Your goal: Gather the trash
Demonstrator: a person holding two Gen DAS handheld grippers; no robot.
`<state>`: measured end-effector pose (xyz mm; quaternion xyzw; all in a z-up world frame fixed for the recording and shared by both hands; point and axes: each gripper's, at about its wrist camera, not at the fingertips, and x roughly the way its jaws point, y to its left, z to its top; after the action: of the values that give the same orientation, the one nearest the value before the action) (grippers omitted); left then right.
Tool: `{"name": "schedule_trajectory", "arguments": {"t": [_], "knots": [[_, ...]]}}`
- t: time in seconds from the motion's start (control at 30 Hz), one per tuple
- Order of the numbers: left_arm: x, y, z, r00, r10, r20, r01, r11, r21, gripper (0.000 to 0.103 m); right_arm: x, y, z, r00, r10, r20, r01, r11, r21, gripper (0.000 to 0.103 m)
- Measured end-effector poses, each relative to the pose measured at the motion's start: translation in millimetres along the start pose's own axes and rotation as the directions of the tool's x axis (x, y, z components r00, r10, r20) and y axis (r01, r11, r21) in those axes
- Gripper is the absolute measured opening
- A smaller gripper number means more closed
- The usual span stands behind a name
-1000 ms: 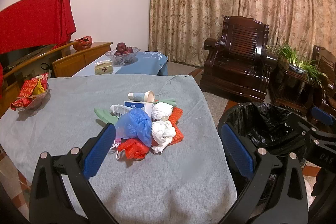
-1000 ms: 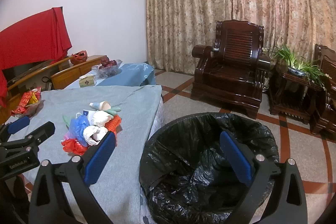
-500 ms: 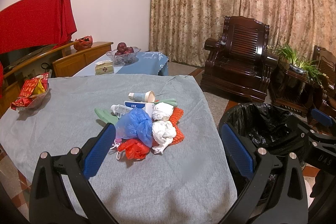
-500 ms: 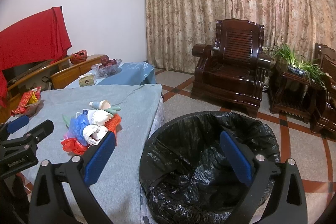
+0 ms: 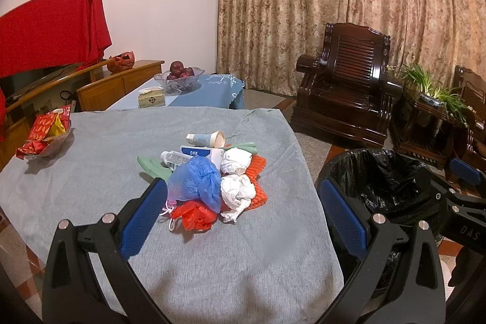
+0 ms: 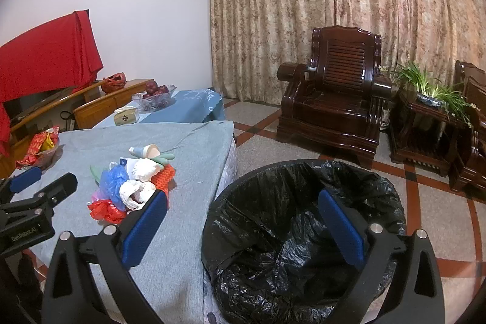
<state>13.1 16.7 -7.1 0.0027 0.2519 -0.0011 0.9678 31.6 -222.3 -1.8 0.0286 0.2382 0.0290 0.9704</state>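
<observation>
Both the left gripper (image 5: 241, 213) and right gripper (image 6: 243, 220) hang spread and empty, so a careless grab at the loose trash pile (image 5: 209, 181) mid-frame could scatter pieces short of the bin (image 6: 303, 233) at lower right.

A fruit bowl (image 5: 178, 79) and tissue box (image 5: 151, 99) sit near a wooden armchair (image 5: 346, 84).

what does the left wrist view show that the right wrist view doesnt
Only the left wrist view shows the near side of the trash pile unblocked, and the blue box in it more fully.

Only the right wrist view looks down into the trash bin and shows its black liner filling the inside; the left view catches just part of it.

Both show the grey tablecloth, the paper cup, the fruit bowl, the armchair and the curtain. The left gripper and right gripper are both open and empty.
</observation>
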Motion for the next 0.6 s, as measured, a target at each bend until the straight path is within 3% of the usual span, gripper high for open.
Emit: {"name": "schedule_trajectory", "arguments": {"t": [0.6], "knots": [[-3.0, 0.2, -1.1, 1.000, 0.001, -0.002, -0.001, 1.000, -0.002, 0.098, -3.8, -3.0, 1.1, 1.000, 0.001, -0.002, -0.001, 1.000, 0.002, 0.097]]}}
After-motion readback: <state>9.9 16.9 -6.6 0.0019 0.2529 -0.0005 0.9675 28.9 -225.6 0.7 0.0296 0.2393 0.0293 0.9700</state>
